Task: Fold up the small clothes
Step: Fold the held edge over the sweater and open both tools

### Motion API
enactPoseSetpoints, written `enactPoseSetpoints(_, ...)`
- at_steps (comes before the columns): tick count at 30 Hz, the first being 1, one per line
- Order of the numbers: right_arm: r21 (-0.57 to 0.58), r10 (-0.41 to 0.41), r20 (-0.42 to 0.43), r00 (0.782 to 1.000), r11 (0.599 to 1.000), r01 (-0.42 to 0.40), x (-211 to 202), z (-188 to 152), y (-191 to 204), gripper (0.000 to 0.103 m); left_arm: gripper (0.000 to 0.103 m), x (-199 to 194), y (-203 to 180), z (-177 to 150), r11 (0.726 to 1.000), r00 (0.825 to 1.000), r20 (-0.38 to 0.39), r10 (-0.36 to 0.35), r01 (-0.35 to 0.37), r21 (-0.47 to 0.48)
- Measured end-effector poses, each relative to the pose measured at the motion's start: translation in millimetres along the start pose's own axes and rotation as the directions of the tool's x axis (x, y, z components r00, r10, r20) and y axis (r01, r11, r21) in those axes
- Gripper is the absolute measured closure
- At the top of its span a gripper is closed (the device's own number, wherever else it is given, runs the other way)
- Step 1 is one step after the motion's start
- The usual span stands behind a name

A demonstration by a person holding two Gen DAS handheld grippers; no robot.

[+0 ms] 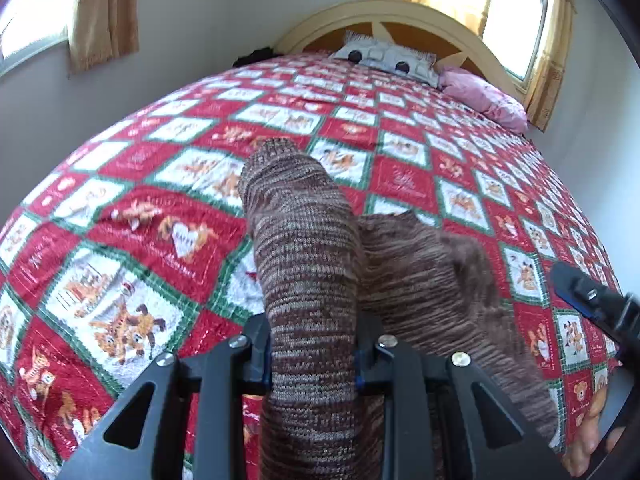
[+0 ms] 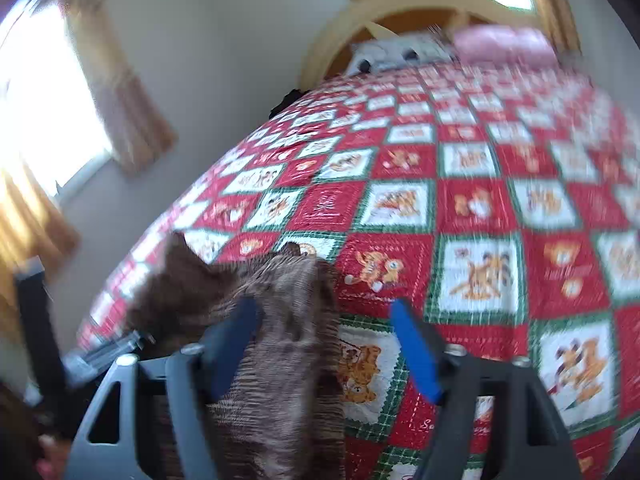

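A brown striped knit sock (image 1: 304, 248) runs up between the fingers of my left gripper (image 1: 312, 356), which is shut on it and holds it above the bed. More of the brown knit (image 1: 432, 280) lies to its right on the quilt. In the right wrist view the knit (image 2: 280, 340) drapes between the wide-apart blue-padded fingers (image 2: 416, 352) of my right gripper (image 2: 324, 344), which is open. The right gripper also shows at the right edge of the left wrist view (image 1: 592, 300). The right wrist view is blurred.
A red, white and green patchwork quilt (image 1: 160, 208) covers the bed. A grey pillow (image 1: 384, 56) and a pink pillow (image 1: 484, 96) lie by the arched wooden headboard (image 1: 400, 12). Curtained windows are on both walls. A hand (image 1: 588, 440) shows at bottom right.
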State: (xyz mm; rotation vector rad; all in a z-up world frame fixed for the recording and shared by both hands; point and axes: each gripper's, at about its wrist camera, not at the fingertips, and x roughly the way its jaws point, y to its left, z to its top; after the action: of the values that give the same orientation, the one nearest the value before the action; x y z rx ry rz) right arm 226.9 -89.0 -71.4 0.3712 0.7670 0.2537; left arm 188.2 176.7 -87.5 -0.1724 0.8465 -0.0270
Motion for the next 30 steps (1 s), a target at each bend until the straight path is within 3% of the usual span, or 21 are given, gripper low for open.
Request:
enactPoseSetpoints(4,0.02,0.079,-0.124,0.989,0.997,-0.077,33.1,5.9,-0.6,0.03,0.074,5.7,-0.7,-3.6,1.0,1.0,-0.017,0.007,-0.007,0.013)
enactPoseSetpoints(9,0.011,0.135,-0.263,0.955,0.991,-0.137,91.9,10.4,8.5,0.03,0.071,9.8,5.5,-4.6,1.0,1.0,-0.024,0.006,-0.005,0.011)
enactPoseSetpoints(11,0.0,0.175,-0.291,0.94,0.983,-0.183,106.9,9.2,14.0,0.03,0.07,11.3,10.4,-4.8,1.0,1.0,-0.028,-0.006,0.006,-0.001)
enactPoseSetpoints(13,-0.07,0.143,-0.278,0.95,0.983,-0.169,111.5,8.6,23.7,0.035,0.068,13.0,14.1,-5.1,1.0,0.999,-0.031,-0.02,0.019,-0.011)
enactPoseSetpoints(14,-0.088,0.148,-0.29,0.945,0.98,-0.18,115.3,8.7,27.7,0.045,0.066,13.9,15.6,-5.2,1.0,0.999,-0.031,-0.025,0.024,-0.016)
enactPoseSetpoints(18,-0.103,0.161,-0.33,0.93,0.973,-0.205,128.1,14.6,33.3,0.046,0.046,23.3,24.3,-5.2,0.998,0.999,-0.043,-0.021,0.018,-0.063)
enactPoseSetpoints(19,-0.125,0.156,-0.335,0.929,0.97,-0.207,128.2,13.8,35.5,0.057,0.038,26.1,28.9,-5.1,0.996,0.999,-0.049,-0.019,0.015,-0.093)
enactPoseSetpoints(20,-0.141,0.159,-0.339,0.927,0.966,-0.218,128.2,13.9,38.9,0.072,0.039,27.5,32.4,-5.2,0.993,0.998,-0.054,-0.035,0.028,-0.116)
enactPoseSetpoints(21,-0.157,0.158,-0.33,0.931,0.963,-0.219,124.6,14.7,42.2,0.074,0.042,28.4,35.8,-4.2,0.99,0.997,-0.054,-0.059,0.052,-0.133)
enactPoseSetpoints(23,-0.223,0.132,-0.287,0.949,0.954,-0.201,111.5,16.1,53.9,0.081,0.065,27.5,36.3,0.5,0.987,0.994,-0.046,-0.098,0.091,-0.131)
enactPoseSetpoints(27,-0.266,0.183,-0.177,0.967,0.937,-0.226,82.9,34.1,71.9,0.084,0.072,22.0,24.7,18.6,0.995,0.997,-0.004,-0.081,0.08,-0.065)
enactPoseSetpoints(30,-0.318,0.17,-0.103,0.98,0.928,-0.194,77.7,50.1,80.5,0.084,0.072,25.9,18.7,42.8,0.996,0.996,0.038,-0.082,0.083,-0.031)
